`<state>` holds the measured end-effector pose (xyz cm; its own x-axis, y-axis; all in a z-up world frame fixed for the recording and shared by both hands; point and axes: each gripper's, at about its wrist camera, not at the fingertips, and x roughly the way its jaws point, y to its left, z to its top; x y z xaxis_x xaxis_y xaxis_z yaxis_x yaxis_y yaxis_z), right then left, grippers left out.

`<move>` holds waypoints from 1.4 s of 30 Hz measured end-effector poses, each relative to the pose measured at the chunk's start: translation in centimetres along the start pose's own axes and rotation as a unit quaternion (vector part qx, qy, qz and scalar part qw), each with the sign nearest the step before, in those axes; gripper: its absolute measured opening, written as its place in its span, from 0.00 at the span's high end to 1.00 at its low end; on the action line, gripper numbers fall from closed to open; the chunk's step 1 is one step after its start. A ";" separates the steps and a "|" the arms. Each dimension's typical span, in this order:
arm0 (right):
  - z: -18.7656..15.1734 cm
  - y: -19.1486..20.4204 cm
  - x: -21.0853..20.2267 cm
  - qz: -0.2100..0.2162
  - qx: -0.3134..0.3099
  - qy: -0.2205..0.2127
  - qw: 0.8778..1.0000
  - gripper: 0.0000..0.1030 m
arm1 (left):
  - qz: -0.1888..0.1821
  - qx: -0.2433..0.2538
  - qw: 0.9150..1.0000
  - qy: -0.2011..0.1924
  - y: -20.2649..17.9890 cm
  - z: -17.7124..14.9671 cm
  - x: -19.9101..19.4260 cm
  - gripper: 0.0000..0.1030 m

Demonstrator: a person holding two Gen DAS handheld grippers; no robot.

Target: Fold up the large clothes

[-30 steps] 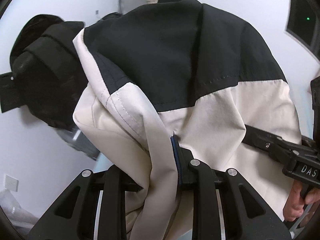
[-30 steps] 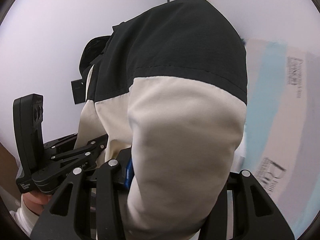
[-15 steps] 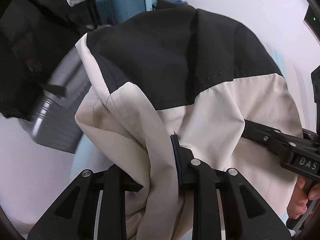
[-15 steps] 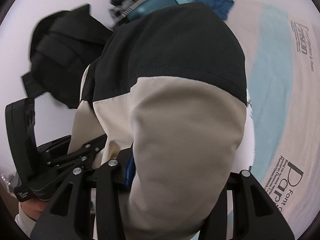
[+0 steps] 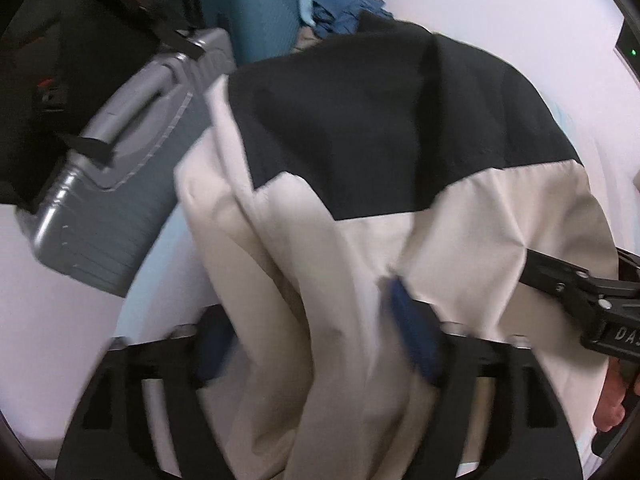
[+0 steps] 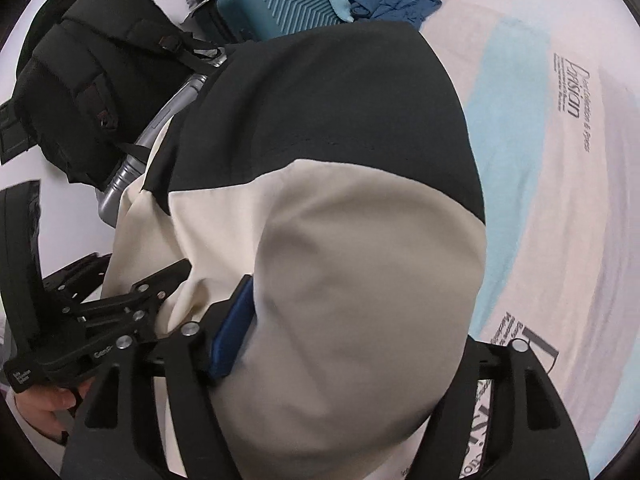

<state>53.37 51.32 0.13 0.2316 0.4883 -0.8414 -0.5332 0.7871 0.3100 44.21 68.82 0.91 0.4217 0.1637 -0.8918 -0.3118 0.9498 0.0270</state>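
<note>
Because both grippers are letting go, the black-and-cream jacket slumps between spreading fingers: left gripper and right gripper jaws are opening, fabric loose between them. Beyond the fingertips lies a bedsheet with blurred print, partly "Font"; the neighbouring gripper reads "DA".

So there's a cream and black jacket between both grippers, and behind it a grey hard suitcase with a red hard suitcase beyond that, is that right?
Nearly. The far suitcase is teal, not red; the right wrist view shows its ribbed shell clearly. The rest holds: the cream and black jacket lies between both grippers' opening jaws, and the grey hard suitcase sits behind it.
</note>
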 end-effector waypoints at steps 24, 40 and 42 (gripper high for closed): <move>-16.9 4.7 -20.0 -0.128 -0.073 -0.195 0.970 0.07 | 0.089 -0.043 0.988 -0.117 -2.4 -15.6 -19.3 0.06; -32.2 7.7 -23.9 -0.136 -0.074 -0.171 0.973 0.07 | 0.076 -0.070 0.986 -0.131 -5.2 -31.5 -26.3 0.06; -32.9 8.1 -23.8 -0.136 -0.070 -0.176 0.972 0.07 | 0.086 -0.063 0.985 -0.133 -5.1 -32.1 -26.4 0.06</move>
<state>16.75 33.71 8.08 0.6310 0.3868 -0.6724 -0.5125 0.8586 0.0130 7.37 51.14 9.83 0.5564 0.3994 -0.7286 -0.4944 0.8639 0.0960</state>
